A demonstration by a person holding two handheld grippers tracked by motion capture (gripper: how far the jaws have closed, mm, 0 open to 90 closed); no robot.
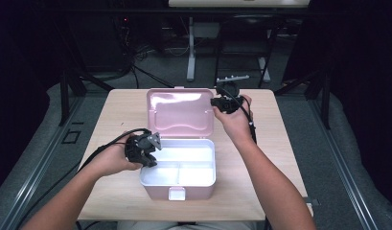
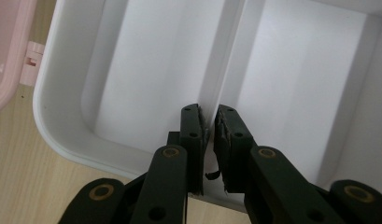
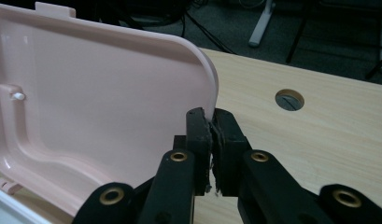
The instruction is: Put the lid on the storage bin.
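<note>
Dark room, pale wooden table (image 1: pixel 112 191), and my pink box (image 1: pixel 178 186) sitting open in the middle of it.

Looking down, I see the box's white inner tray (image 2: pixel 156 84) split by a divider (image 2: pixel 223 60) into compartments, and every compartment I can see is bare. Its pink lid (image 3: pixel 95 93) stands swung up at the far side, glossy, with rounded corners and a moulded inside face. My left gripper (image 2: pixel 211 135) sits at the tray's left wall with its jaws clamped on the rim where the divider meets it. My right gripper (image 3: pixel 211 126) is up at the lid's right edge, jaws pinched together on that thin edge. Beyond the lid, the table shows a round cable hole (image 3: pixel 289 99), and behind the table stands a white desk leg (image 1: pixel 190 52) among dark floor cables.
</note>
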